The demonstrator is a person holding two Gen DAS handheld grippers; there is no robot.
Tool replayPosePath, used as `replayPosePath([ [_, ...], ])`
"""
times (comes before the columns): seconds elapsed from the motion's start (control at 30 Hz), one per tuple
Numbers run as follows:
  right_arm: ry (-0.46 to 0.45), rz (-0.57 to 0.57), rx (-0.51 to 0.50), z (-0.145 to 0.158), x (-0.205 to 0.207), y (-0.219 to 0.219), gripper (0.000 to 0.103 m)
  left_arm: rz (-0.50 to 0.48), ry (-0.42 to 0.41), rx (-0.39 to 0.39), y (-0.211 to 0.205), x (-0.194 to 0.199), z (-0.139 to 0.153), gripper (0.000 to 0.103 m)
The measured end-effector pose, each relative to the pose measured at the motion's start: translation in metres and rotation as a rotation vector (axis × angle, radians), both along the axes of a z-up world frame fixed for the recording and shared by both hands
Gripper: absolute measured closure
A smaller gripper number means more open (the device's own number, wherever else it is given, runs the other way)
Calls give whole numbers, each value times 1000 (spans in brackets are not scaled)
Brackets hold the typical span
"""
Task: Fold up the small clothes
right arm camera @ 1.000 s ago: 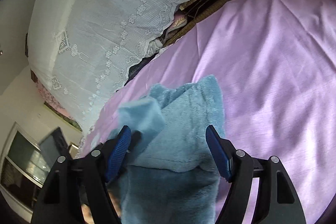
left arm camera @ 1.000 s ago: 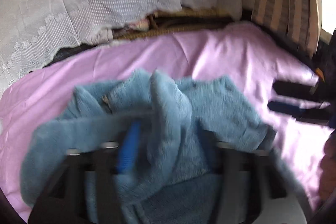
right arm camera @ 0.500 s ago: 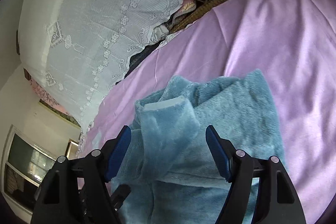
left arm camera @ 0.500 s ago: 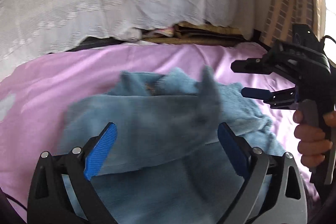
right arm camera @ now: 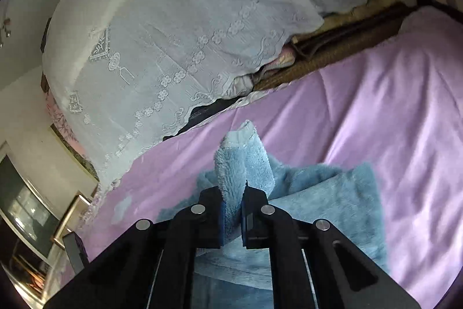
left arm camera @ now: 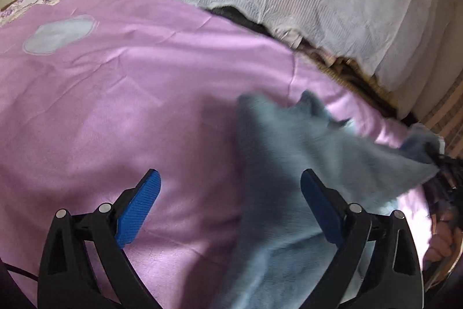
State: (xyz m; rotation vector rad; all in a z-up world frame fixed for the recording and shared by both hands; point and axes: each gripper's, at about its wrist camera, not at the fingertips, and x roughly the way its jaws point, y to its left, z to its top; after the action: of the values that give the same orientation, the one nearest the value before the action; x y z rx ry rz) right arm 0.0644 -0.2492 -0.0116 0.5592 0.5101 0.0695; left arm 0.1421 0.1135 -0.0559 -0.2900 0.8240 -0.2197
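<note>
Garment: I've got a fluffy blue piece of clothing (right arm camera: 315, 193) lying crumpled on the purple bedspread (right arm camera: 390, 120), one cuffed end (right arm camera: 243, 161) sticking up.
Right claw (right arm camera: 233, 219): just snapped closed, pressed together and pinching that cuffed end between its blue pads. In the left view the fabric stretches toward it at the right edge, pretty blurry.
Left claw (left arm camera: 228, 204): spread wide, nothing pinched; part of the garment lies between the fingers, nearer the right pad (left arm camera: 321, 207).
Hand (left arm camera: 442, 239): I can see it on the right claw's handle at the edge.
Behind the bed: white lace cover (right arm camera: 173, 34) draped over a big bulk.
</note>
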Motion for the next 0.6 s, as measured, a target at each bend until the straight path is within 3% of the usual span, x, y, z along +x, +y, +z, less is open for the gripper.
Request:
replayPosePath([
  [0.07, 137, -16, 60, -40, 6, -25, 91, -10, 80, 57, -9, 7, -15, 8],
  [0.13, 269, -16, 199, -90, 6, -47, 90, -14, 82, 111, -15, 6, -15, 8],
  [0.2, 222, 8, 364, -104, -3, -65, 92, -6, 58, 138, -17, 0, -11, 8],
  [0.23, 225, 15, 397, -102, -4, -69, 90, 5, 45, 139, -15, -2, -8, 8],
  [0.37, 185, 0, 316, -89, -12, -66, 73, -1, -40, 71, -12, -16, 17, 8],
  [0.47, 167, -37, 294, -81, -12, -60, 73, -91, -70, 17, -30, -21, 32, 8],
  [0.53, 127, -112, 205, -65, -18, -56, 73, -131, -68, 84, -51, -18, 32, 8],
  [0.6, 76, -193, 79, -46, -31, -52, 73, -101, -21, 215, -65, -5, 17, 8],
])
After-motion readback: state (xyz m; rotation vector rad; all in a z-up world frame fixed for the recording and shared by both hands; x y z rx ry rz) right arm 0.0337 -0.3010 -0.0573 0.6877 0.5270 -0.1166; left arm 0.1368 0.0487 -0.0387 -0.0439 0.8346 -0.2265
